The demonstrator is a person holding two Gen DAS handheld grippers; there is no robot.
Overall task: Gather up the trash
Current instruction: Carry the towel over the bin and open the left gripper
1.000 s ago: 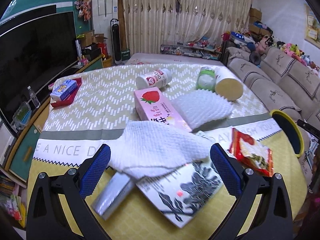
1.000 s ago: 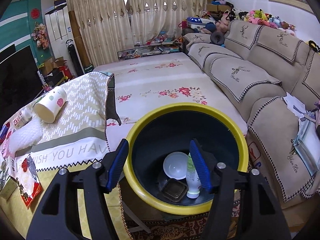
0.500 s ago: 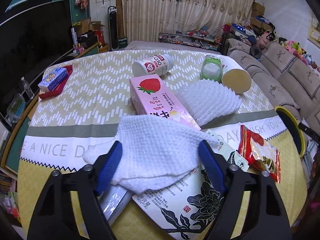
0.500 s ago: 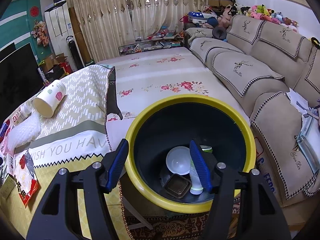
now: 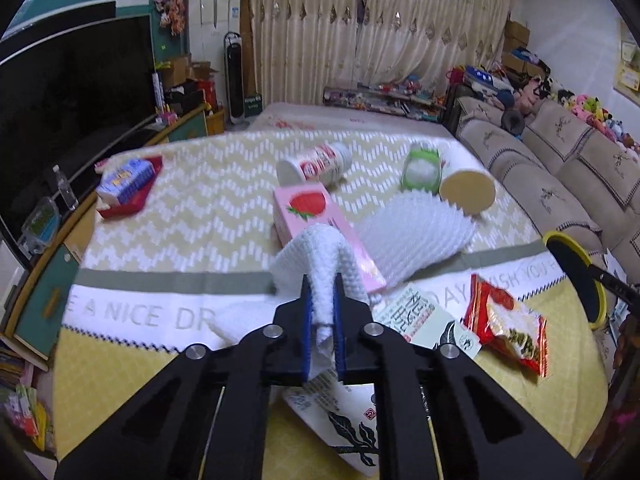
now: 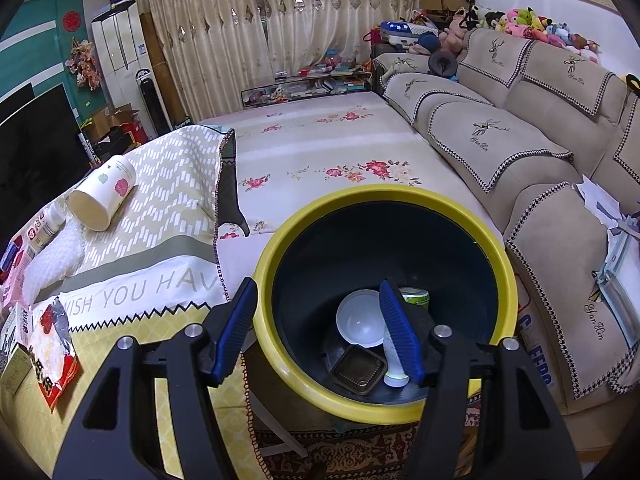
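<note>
Left gripper (image 5: 323, 322) clenched on a white waffle-weave cloth (image 5: 320, 264), bunched into a soft ridge between the blue ribbed pads (image 5: 306, 320), with one loose fold sagging onto the tablecloth (image 5: 160, 208). Behind the cloth, a long pink carton (image 5: 308, 212) printed with a strawberry, lying flat. Beside it to the right, a white foam net sleeve (image 5: 416, 232), dimpled and pillowy. Farther back, a toppled white bottle (image 5: 316, 166) with red label, a green-capped tub (image 5: 420, 170), and a paper cup (image 5: 468, 192) on its side, round mouth facing the camera. Near right, a crinkled red snack bag (image 5: 508, 328), glossy; under the gripper, a flat white packet (image 5: 348, 420) with black leaf print. Far left, a blue-and-white box (image 5: 124, 182) on a red tray.

Right gripper (image 6: 318, 330) open, empty, jaws straddling the yellow rim of a round dark bin (image 6: 496, 264) standing off the table's edge. Inside: a smooth white bowl (image 6: 356, 316), a square dark tray (image 6: 358, 370), a slim white bottle (image 6: 392, 364), a green can (image 6: 416, 296).
</note>
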